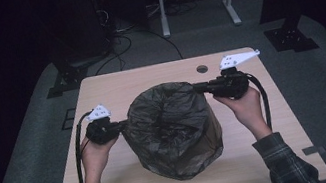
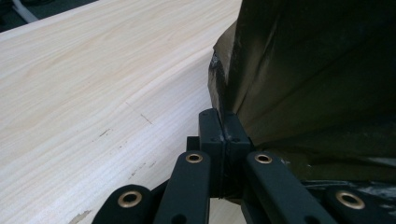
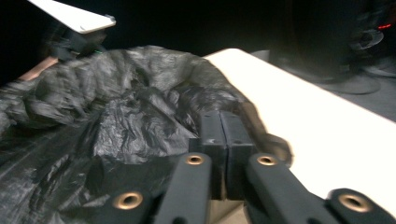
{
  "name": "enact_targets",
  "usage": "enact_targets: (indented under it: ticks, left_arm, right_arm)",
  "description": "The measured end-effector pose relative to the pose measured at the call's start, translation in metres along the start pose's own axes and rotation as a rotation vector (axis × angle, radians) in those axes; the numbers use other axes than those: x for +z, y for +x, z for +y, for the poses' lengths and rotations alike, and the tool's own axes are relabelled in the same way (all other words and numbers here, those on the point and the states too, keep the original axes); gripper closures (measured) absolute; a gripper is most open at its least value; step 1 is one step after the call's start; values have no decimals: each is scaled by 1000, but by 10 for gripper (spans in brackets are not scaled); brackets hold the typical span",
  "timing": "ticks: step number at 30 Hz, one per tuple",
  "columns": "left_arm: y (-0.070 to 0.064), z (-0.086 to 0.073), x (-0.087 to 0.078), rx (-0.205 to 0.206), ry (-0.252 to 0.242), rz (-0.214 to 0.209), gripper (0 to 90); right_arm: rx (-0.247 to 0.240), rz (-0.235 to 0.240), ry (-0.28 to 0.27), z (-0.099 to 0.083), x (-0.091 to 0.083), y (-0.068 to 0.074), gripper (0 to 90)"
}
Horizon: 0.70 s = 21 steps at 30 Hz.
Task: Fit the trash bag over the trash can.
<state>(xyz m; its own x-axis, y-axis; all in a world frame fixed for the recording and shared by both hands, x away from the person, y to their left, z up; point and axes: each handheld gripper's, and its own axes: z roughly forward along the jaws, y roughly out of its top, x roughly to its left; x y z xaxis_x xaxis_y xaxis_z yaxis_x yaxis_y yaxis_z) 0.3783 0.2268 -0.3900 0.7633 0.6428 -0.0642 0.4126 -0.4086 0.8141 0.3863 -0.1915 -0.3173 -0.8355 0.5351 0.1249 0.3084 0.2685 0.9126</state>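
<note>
Bare table [image 1: 114, 87] around the bulky bag [image 1: 173, 130]

I count one black plastic bag [image 1: 173, 130] on the table — it is the single thing standing there. The table [image 1: 100, 92] is one, of light wood, with one small round hole [image 1: 202, 69] near its far edge. My grippers are two: the left gripper [image 1: 124, 125] and the right gripper [image 1: 197, 87]. Each has two black jaws, so four jaws together. On top of each sits one white plate — two plates. My hands are two, my checked sleeves two.
</note>
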Motion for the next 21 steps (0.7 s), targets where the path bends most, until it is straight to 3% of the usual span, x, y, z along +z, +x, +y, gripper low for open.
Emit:
enact_targets:
  ticks: [1, 3, 5, 10, 14, 18, 21]
  left_arm:
    - [0, 0, 1, 4, 5, 3, 896]
    - [0, -1, 4, 7, 18, 8, 896]
    - [0, -2, 8, 11, 39, 13, 896]
    - [1, -7, 20, 23, 95, 26, 896]
    - [3, -12, 24, 16, 106, 23, 895]
    - [4, -14, 26, 27, 143, 59, 896]
    - [5, -16, 29, 24, 148, 53, 896]
  right_arm:
    - [-11, -28, 11, 0, -1, 0, 900]
    - [0, -35, 24, -3, 0, -4, 900]
    - [-6, -85, 49, -8, 1, -8, 900]
    - [42, -101, 71, -31, 5, -21, 900]
    - [66, -100, 90, -51, 7, -24, 900]
    - [67, -114, 105, -60, 5, -23, 900]
    - [63, -128, 123, -65, 5, -24, 900]
